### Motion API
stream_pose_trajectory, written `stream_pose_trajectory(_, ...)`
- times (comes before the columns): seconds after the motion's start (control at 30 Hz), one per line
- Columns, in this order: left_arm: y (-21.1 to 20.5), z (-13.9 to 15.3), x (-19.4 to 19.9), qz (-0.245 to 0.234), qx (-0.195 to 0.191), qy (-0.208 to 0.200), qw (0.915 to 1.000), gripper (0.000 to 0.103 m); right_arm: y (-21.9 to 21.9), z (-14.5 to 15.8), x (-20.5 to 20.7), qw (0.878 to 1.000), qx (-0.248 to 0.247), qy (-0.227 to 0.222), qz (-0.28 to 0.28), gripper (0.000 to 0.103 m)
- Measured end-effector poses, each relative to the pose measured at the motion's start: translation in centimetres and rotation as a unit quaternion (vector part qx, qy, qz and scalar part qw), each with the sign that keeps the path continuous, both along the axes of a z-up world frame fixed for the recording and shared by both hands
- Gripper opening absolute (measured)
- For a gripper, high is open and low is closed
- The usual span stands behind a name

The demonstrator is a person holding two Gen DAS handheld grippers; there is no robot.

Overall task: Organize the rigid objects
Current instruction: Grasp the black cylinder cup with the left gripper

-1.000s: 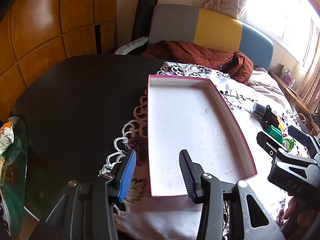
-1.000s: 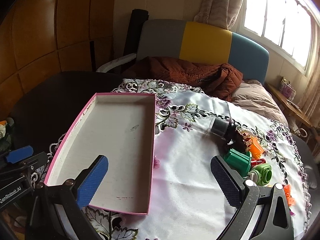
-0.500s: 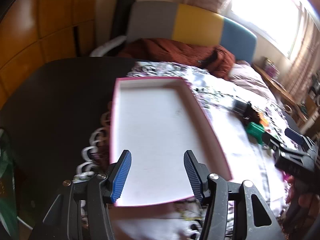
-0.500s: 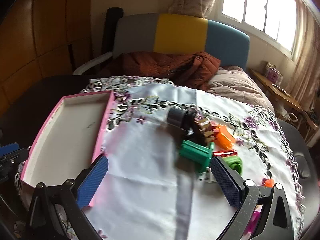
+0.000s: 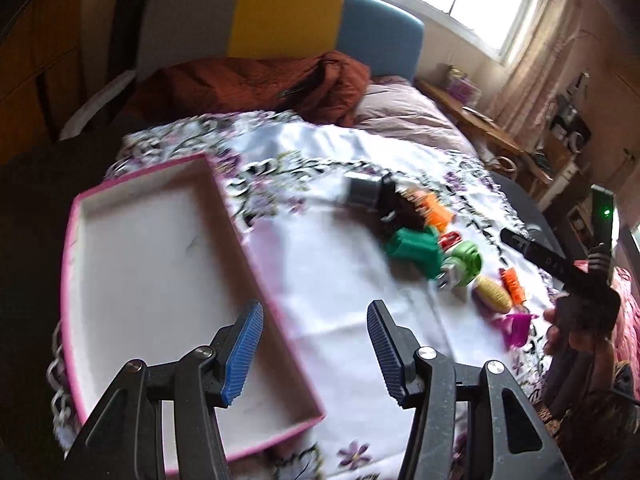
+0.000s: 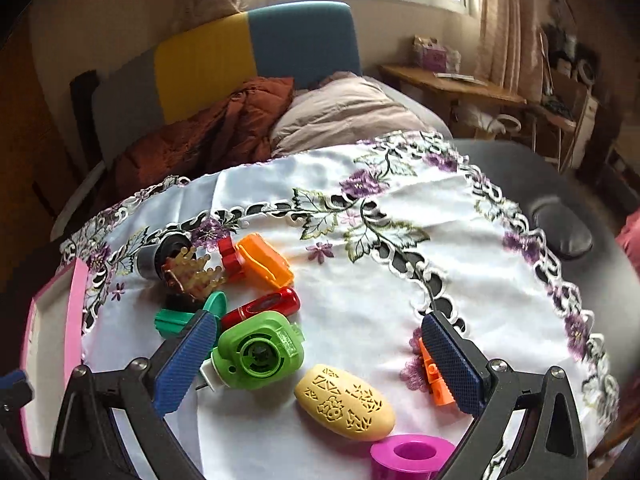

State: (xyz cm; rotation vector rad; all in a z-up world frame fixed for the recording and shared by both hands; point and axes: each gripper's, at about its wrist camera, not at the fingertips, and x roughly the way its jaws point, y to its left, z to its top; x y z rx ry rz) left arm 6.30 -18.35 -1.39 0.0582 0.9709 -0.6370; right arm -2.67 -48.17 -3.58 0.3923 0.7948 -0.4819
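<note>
Sunlit from a window behind, the dark worktop [image 6: 540, 176] carries a white floral embroidered cloth [image 6: 360, 280]. On it, a shallow pink-rimmed white box [image 5: 152, 280] lies empty at the left; beside it a cluster holds a green round plastic toy [image 6: 256, 356], a red cylinder [image 6: 264, 306], an orange clip [image 6: 264, 264], a yellow perforated oval [image 6: 344, 400] and a magenta ring [image 6: 412, 456]. Left tongs [image 5: 316, 352] have just been opening, nothing between them. Right tongs [image 6: 320, 364] gape wide over the cluster, gripping nothing.

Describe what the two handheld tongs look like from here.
Both are black angular frames with silver pivot bolts and two blue ribbed pads each. The left tongs show fine ridges; the right tongs look cross-hatched. From the left view, the right unit carries white lettering and a green light.
</note>
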Motion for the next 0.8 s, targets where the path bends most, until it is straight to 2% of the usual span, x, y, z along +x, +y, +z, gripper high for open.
stream_pose_trajectory(0.1, -2.8, 0.1, 1.9, -0.013, 0.008, -0.015, 0.9998, 0.055, -0.7, 0.0, -0.2, 1.000, 0.018, -0.010, -0.008, 0.103)
stream_pose_trajectory(0.33, -7.8, -1.5, 7.6, -0.004, 0.016, 0.019, 0.9997, 0.056, -0.9, 0.2, -0.2, 0.999, 0.027, -0.022, -0.003, 0.103)
stream_pose_trajectory(0.4, -9.0, -1.8, 9.5, 0.005, 0.009, 0.033, 0.9994, 0.061, -0.8, 0.4, -0.1, 0.999, 0.026, -0.024, 0.000, 0.103)
stream_pose_trajectory(0.47, -10.1, -1.9, 10.6, -0.001, 0.005, 0.040, 0.9992, 0.072, -0.8, 0.5, -0.1, 0.999, 0.024, -0.028, 0.001, 0.103)
stream_pose_trajectory(0.63, -13.3, -2.7, 13.0, -0.020, 0.010, 0.062, 0.9978, 0.083, -1.0, 0.5, 0.0, 0.999, 0.030, -0.028, 0.003, 0.103)
stream_pose_trajectory(0.8, -16.6, -4.1, 14.6, -0.044, 0.035, 0.077, 0.9954, 0.084, -1.0, 0.5, 0.1, 0.999, 0.030, -0.030, 0.004, 0.103)
